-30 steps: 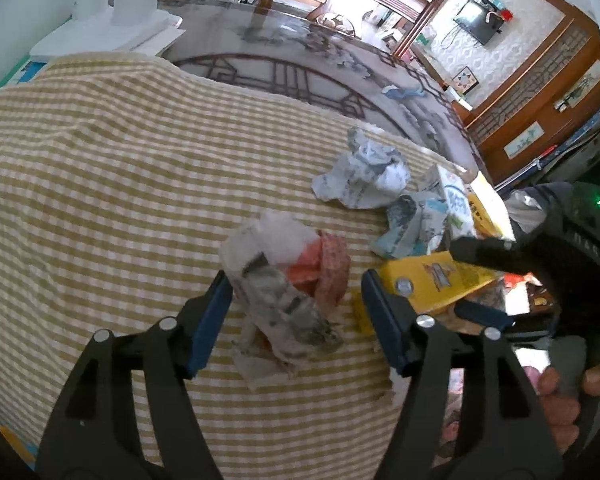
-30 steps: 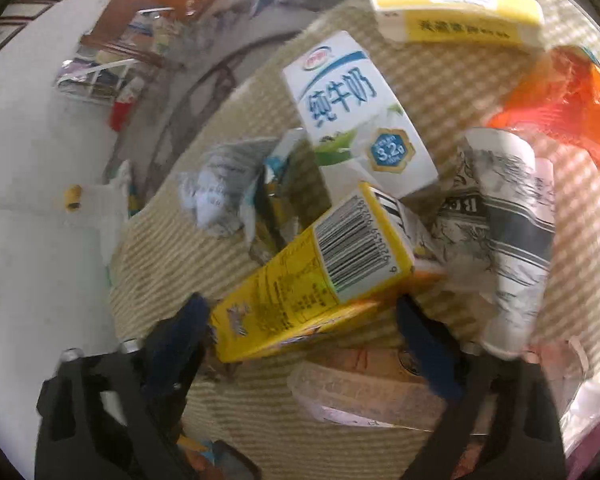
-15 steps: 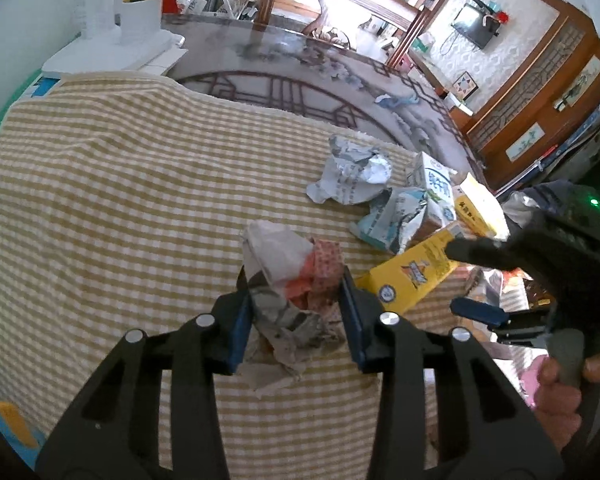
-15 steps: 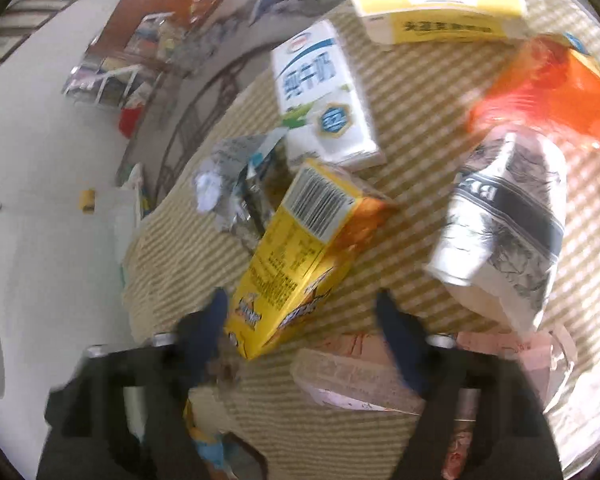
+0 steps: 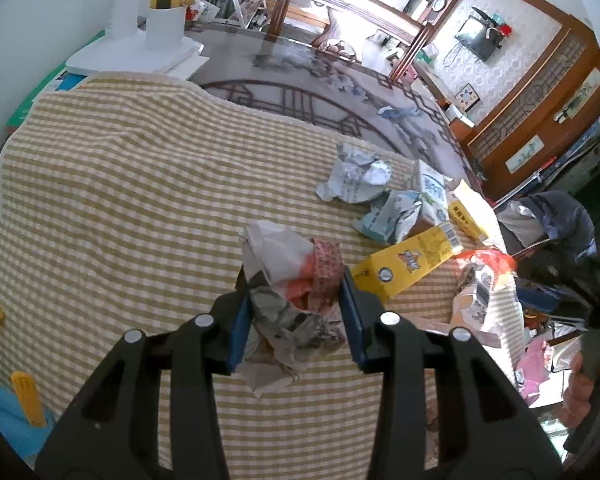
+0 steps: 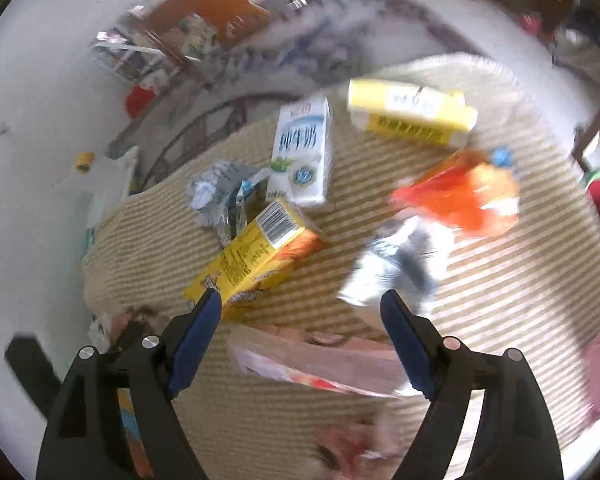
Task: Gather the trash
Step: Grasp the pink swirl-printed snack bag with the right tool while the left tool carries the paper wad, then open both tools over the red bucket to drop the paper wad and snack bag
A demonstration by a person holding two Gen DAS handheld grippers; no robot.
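My left gripper [image 5: 296, 316] is shut on a crumpled wad of paper and orange wrapper [image 5: 292, 280], held just above the checked tablecloth [image 5: 120, 200]. My right gripper [image 6: 300, 320] is open and empty, raised above the cloth. A long yellow carton [image 6: 256, 256] lies just beyond its left fingertip; the carton also shows in the left wrist view [image 5: 408, 260]. A white-and-blue milk carton [image 6: 304, 152], a second yellow carton [image 6: 412, 116], an orange bag [image 6: 468, 196] and a crumpled newspaper cup [image 6: 396, 268] lie further out.
Crumpled grey paper [image 5: 356, 180] and a torn blue-white pack [image 5: 392, 216] lie on the cloth. A flat pink wrapper [image 6: 312, 360] lies under the right gripper. A white stand with a yellow item [image 5: 156, 40] sits at the far table edge. Yellow clips [image 5: 28, 396] lie at the near left.
My left gripper has closed on the paper wad and lifted it a little. My right gripper has let go of the long yellow carton and pulled back; the carton now lies on the cloth.
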